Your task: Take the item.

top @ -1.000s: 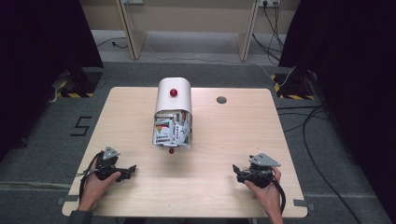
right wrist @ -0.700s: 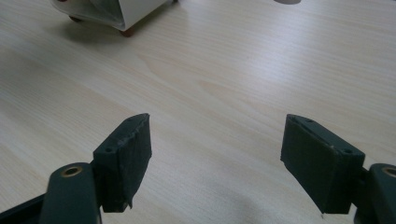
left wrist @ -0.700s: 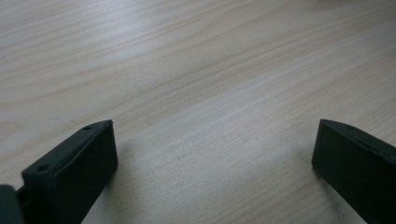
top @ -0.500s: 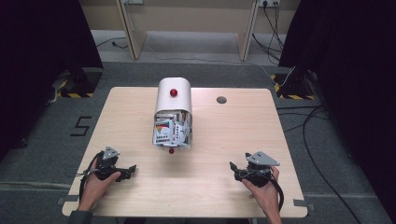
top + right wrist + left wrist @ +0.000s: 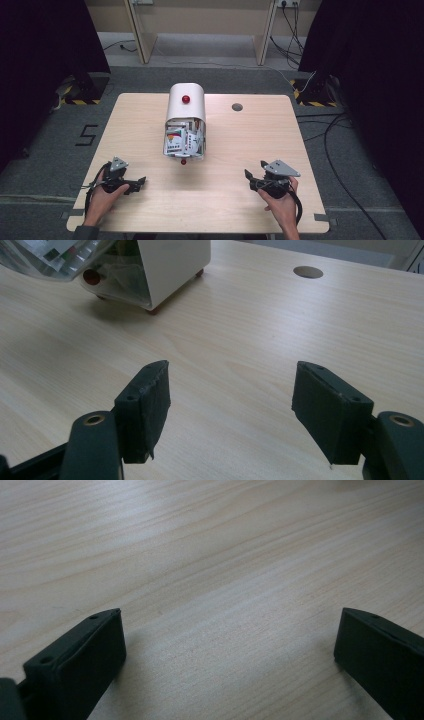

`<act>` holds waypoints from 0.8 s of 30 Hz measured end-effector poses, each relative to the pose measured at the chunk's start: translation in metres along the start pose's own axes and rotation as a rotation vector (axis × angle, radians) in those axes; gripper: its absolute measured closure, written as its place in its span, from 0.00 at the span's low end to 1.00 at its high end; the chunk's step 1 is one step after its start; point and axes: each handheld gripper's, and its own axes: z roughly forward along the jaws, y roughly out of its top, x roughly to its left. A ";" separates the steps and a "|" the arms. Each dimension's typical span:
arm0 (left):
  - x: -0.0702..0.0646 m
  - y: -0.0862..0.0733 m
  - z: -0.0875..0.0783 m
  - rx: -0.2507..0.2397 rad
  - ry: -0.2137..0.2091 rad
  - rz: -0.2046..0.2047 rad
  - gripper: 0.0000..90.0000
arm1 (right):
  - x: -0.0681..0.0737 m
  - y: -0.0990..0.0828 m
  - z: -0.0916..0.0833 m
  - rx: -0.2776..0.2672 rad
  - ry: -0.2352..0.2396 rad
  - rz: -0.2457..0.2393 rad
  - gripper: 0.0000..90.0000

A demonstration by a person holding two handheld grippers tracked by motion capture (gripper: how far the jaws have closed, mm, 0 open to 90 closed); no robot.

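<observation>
Desk (image 5: 235,150): pale wood with rounded corners, standing on grey carpet; a small round cable hole (image 5: 237,107) sits in its far right part.
Bread box (image 5: 185,120): cream, with a rounded top, standing at the middle of the desk a little toward the far side, well apart from both tools. Its clear front flap hangs open toward the person, and a jumble of printed packets (image 5: 182,140) shows inside. From the right tool's view the box (image 5: 165,265) lies ahead and to the left.
Red knobs: one on the box's top (image 5: 185,99), one at the lower edge of the flap (image 5: 183,161).
Right tool (image 5: 256,175): held low over the near right part of the desk, pointing left toward the middle. Its jaws have just been closing a little but stand apart, with bare wood between them and nothing gripped (image 5: 230,395).
Left tool (image 5: 139,182): held at the near left edge, pointing right along the desk. Jaws spread wide and released, bare wood between them (image 5: 227,640).
Hands: the left hand (image 5: 102,195) and the right hand (image 5: 280,200) each come in from the near edge and wrap a tool's body.
</observation>
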 end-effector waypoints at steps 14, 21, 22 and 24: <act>0.000 0.000 0.000 0.000 0.000 0.000 0.00 | 0.013 0.018 0.003 -0.016 0.030 -0.034 0.37; 0.000 0.000 0.000 0.000 0.000 0.000 0.00 | 0.019 0.030 0.006 -0.016 0.050 -0.058 0.38; 0.000 0.000 0.000 0.000 0.000 0.000 0.00 | 0.020 0.032 0.006 -0.018 0.053 -0.060 0.38; 0.000 0.000 0.000 0.000 -0.001 0.000 0.00 | 0.022 0.035 0.005 -0.024 0.063 -0.071 0.38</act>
